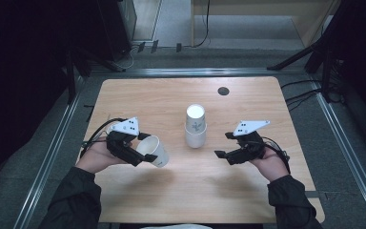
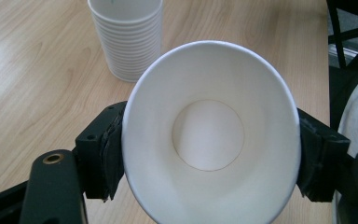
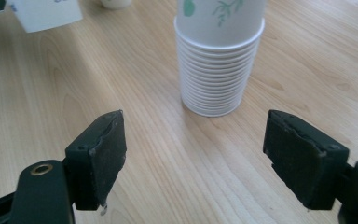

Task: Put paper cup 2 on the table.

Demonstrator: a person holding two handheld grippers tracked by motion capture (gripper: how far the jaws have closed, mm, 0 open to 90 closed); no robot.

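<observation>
A single white paper cup (image 1: 153, 150) sits clamped between the two black pads of the left gripper (image 1: 140, 153), lifted off the table (image 1: 248, 95) and tipped on its side. In the left gripper view the cup's (image 2: 209, 135) open mouth faces the camera, so its round bottom shows inside, and the pads press on its wall from either side, squeezing the rim slightly oval. The left hand (image 1: 95, 157) carries that gripper from the near left of the table. Just beyond the held cup, farther along the left gripper's line of sight and a little to one side, stands a stack of paper cups (image 1: 195, 126), upside down on the wood, white with a small green leaf print, the rims layered one over the other at its foot. The right gripper (image 1: 222, 144) hangs near the stack on its other side, its jaws standing wide apart with nothing between them; in the right gripper view the stack (image 3: 220, 56) rises ahead of the gap between the pads, apart from both. The right hand (image 1: 269, 164) holds it from the near right. Beyond the stack, near the far edge, a small dark round hole (image 1: 223, 90) marks the table.
</observation>
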